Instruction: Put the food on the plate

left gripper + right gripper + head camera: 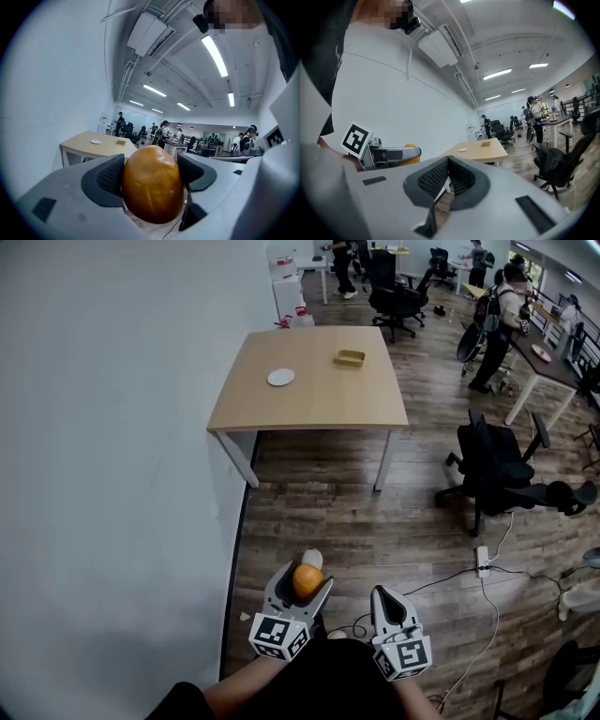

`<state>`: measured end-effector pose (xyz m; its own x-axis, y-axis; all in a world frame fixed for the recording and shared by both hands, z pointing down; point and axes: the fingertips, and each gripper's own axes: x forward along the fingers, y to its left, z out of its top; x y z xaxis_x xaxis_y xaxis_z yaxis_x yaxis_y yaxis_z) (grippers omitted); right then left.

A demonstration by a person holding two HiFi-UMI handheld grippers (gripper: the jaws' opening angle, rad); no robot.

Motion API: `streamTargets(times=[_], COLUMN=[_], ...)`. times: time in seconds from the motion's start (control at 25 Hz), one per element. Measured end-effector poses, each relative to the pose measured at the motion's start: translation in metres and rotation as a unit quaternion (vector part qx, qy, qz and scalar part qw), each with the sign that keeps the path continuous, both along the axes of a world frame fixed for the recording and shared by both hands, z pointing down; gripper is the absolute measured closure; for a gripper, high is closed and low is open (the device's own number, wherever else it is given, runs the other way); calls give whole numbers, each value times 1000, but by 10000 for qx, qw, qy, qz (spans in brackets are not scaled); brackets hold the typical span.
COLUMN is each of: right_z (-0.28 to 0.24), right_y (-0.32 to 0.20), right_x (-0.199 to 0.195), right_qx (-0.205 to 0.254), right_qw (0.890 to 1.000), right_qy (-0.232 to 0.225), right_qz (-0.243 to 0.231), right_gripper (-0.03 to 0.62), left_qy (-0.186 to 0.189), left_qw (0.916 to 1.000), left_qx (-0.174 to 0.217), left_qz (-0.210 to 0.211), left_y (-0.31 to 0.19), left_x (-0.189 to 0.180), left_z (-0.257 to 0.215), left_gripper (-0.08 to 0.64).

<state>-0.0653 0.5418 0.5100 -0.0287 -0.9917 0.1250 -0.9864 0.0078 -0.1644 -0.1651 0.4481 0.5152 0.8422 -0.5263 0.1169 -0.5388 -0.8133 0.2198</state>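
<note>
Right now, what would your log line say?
left gripper: jaws on orange food | right gripper: jaws together, empty | plate: on far table

Light wood table sits vs. the white wall, w/ a small yellow tray near its far right corner. Black office chair stands right of the table on the plank floor, and a white power strip (cable trailing off) lies near it. Bkgd: a person standing by a desk.

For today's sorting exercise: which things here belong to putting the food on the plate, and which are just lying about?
Job: orange fruit gripped in the left claw; white plate on the wooden table.
Lying about: yellow tray, black office chair, power strip.
</note>
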Motion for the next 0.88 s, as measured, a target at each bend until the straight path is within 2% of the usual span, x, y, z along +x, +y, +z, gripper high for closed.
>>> streamTargets(times=[0.2,0.36,0.52,0.72,0.88], right_z=[6,5,2,-4,-13], right_y=[-11,-39,-76,-129,-191], right_x=[27,49,72,132,167], right_qx=[-137,-271,-392,-494,-605], right_qw=[9998,9994,9986,9912,9878], right_qy=[12,33,238,539,572], right_qz=[135,198,257,1106,1314], right_gripper=[532,532,532,533,532], left_qy=[31,34,-27,116,-2], left_qw=[10000,9998,9986,9983,9993], left_qx=[-19,4,385,255,136], left_qz=[84,212,366,505,354], left_y=[-20,-45,-81,-155,-236], left_x=[26,51,78,117,128], left_z=[2,-3,-7,-5,4], left_gripper=[236,236,236,236,236])
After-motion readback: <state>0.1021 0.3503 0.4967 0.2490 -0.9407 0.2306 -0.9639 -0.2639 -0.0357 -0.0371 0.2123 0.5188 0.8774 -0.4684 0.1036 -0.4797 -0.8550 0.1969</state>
